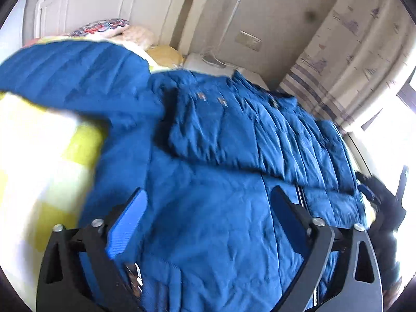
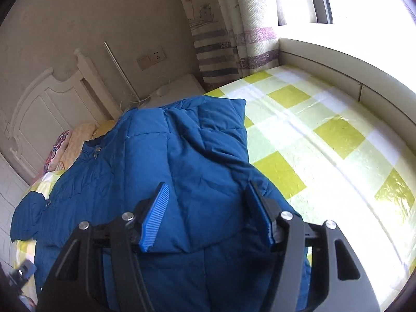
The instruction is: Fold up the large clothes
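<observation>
Left gripper (image 1: 208,223): the jaws are standing wide apart, released, with the blue puffer jacket (image 1: 208,176) lying directly beneath and between the two blue pads (image 1: 127,226). No fabric is pinched. This view is smeared, so contact between pads and cloth cannot be confirmed.

Right gripper (image 2: 208,215): likewise spread and holding nothing. A fold of the jacket (image 2: 197,156) is rising between its fingers and running ahead of them; its far corner is standing proud rather than lying flat.

Location of the work item: the jacket is lying spread on the bed, over the yellow-checked sheet (image 2: 325,135). Ahead of the left gripper a sleeve or side panel is already lying folded across the body. To the right of the right gripper the sheet is lying bare.

Beyond the jacket, pillows (image 1: 135,35) are sitting against the white headboard (image 2: 52,104), with a bedside cabinet (image 1: 208,63) and curtain (image 2: 228,41) further off.

Risks, as judged:
- The padded filling is springy; with both grippers released, the raised fold is likely to be creeping open.
- The shell looks slick, so a shallow pinch could be slipping off, or catching only the top layer.
- Closing near the zip (image 2: 96,150) risks snagging it.
- Dragging the jacket could be rucking the sheet with it.
</observation>
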The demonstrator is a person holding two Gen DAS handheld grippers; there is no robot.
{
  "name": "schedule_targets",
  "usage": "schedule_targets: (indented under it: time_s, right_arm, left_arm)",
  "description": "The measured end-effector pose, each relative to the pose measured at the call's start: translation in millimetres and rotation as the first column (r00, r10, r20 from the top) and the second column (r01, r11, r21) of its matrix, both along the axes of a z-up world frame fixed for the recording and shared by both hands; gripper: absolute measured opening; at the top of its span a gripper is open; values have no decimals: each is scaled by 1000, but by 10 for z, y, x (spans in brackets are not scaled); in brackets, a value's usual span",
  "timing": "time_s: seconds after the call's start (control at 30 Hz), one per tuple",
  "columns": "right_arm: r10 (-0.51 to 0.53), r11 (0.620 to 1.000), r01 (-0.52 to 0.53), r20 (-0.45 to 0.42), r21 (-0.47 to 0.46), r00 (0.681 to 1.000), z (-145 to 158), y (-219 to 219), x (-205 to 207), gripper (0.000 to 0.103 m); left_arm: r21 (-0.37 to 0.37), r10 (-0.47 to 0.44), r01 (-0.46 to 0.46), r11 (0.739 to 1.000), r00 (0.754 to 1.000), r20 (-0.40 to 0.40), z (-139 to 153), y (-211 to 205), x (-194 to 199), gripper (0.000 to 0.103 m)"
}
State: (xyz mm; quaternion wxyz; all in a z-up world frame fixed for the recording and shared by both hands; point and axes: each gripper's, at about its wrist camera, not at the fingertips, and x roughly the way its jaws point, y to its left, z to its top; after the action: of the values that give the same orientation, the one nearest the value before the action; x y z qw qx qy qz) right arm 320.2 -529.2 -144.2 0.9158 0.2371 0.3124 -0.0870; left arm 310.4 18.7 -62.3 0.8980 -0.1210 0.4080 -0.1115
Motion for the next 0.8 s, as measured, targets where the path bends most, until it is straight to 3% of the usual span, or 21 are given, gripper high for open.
schedule_targets:
  time_s: [0.13, 0.23, 0.3, 0.37, 0.43, 0.5, 0.7, 0.8]
  right_arm:
    - [-7, 1000, 6, 33, 29, 999, -34, -35, -44, 61]
    - [-15, 999, 14, 41, 36, 999, 25, 87, 47, 60]
    - [-24, 999, 22, 57, 35, 998, 46, 93, 3, 60]
    - [-34, 998, 30, 79, 57, 996, 48, 86, -51, 60]
    - [-44, 994, 34, 93, 107, 995, 17, 7, -79, 60]
    - [-52, 987, 36, 100, 153, 994, -19, -61, -68, 60]
    - [-56, 985, 38, 104, 170, 993, -19, -72, -55, 60]
    - [-57, 985, 40, 103, 168, 993, -17, -68, -55, 60]
  left_arm:
    - [88, 38, -40, 995, 999, 16, 152, -85, 440, 86]
    - [104, 22, -15, 994, 997, -68, 3, -193, 795, 82]
    - [145, 5, 14, 989, 992, -128, -218, -331, 931, 61]
    - [186, 27, -12, 982, 997, -78, -271, -403, 874, 52]
    - [287, 76, -75, 955, 997, 6, -169, -461, 716, 20]
    - [232, 58, -66, 970, 998, 39, -15, -412, 584, 10]
    - [143, 59, -81, 986, 987, 148, 491, -201, 103, 9]
    - [201, 87, -111, 973, 989, 123, 383, -139, 112, 10]
